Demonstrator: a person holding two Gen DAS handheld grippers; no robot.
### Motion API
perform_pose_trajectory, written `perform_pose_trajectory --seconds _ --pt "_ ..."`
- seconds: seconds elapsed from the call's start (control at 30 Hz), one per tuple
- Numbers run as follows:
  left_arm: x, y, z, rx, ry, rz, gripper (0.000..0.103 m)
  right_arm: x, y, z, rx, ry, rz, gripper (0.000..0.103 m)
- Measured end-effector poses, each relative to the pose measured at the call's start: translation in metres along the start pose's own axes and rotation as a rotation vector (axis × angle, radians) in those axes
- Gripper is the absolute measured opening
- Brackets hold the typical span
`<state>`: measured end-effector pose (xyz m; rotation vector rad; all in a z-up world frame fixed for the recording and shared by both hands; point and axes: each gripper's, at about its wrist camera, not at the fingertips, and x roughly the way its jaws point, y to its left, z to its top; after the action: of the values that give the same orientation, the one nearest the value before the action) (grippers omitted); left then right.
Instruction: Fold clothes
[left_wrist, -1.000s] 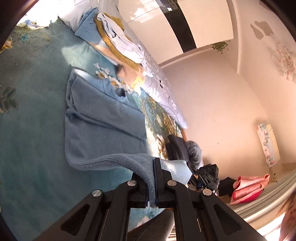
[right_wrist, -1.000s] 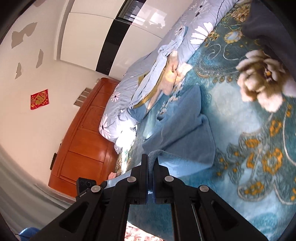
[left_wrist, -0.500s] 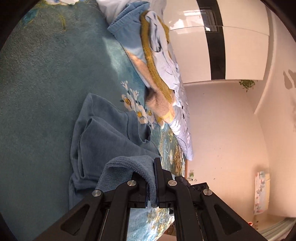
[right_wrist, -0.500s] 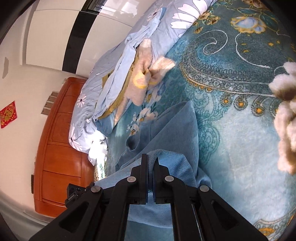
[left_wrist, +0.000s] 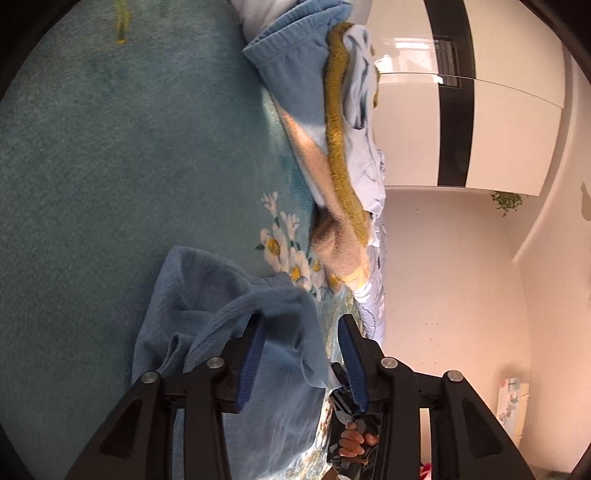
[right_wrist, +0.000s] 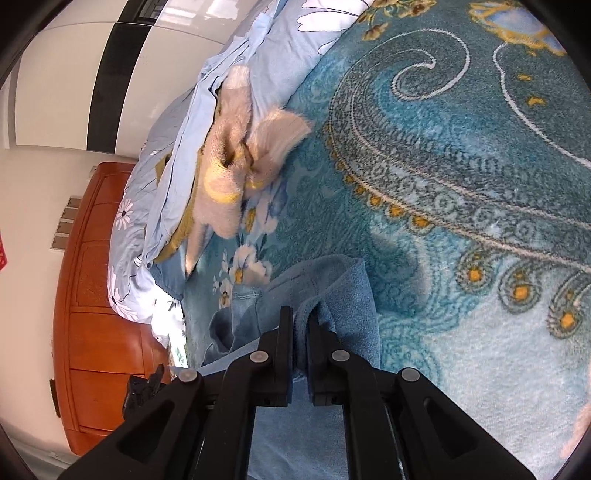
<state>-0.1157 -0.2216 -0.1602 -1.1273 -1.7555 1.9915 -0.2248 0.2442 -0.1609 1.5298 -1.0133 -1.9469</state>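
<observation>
A blue fleece garment (left_wrist: 207, 317) lies folded over on the teal bedspread (left_wrist: 110, 166). My left gripper (left_wrist: 301, 325) is open, its blue pads apart, just above the garment's folded edge with cloth lying between and under the jaws. My right gripper (right_wrist: 301, 314) is shut on an edge of the same blue garment (right_wrist: 343, 295), holding it low over the bedspread. The garment's lower part is hidden behind both grippers.
A heap of other clothes, beige, mustard and pale blue (left_wrist: 340, 147), lies beyond the garment; it also shows in the right wrist view (right_wrist: 229, 173). A floral duvet (right_wrist: 280, 48) and wooden headboard (right_wrist: 96, 295) are behind. Patterned bedspread (right_wrist: 461, 166) stretches to the right.
Both grippers carried the garment's edge forward over itself toward the clothes heap and came down low. The left gripper has opened and let go of the cloth; the right stays shut.
</observation>
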Motion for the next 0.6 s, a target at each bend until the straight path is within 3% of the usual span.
perform_pose_trajectory --seconds 0.03,0.17,0.37,0.53,0.6 --pt "0.0 -0.002 0.001 0.007 -0.004 0.008 0.052 0.0 0.0 0.001 -0.004 -0.002 0.002 0.008" --pt "0.0 0.001 0.008 0.005 -0.02 0.029 0.053 -0.006 0.001 0.005 0.012 -0.041 0.058 0.033" --pt "-0.014 0.002 0.004 0.013 -0.049 0.049 0.054 -0.024 0.006 0.006 -0.009 -0.074 0.046 0.035" --pt "-0.034 -0.01 -0.024 0.189 -0.057 0.229 0.058 -0.045 -0.005 -0.014 -0.059 -0.065 -0.016 0.036" --pt "-0.035 -0.009 -0.039 0.248 -0.021 0.289 0.061 -0.049 -0.015 -0.031 -0.088 -0.038 -0.046 0.036"
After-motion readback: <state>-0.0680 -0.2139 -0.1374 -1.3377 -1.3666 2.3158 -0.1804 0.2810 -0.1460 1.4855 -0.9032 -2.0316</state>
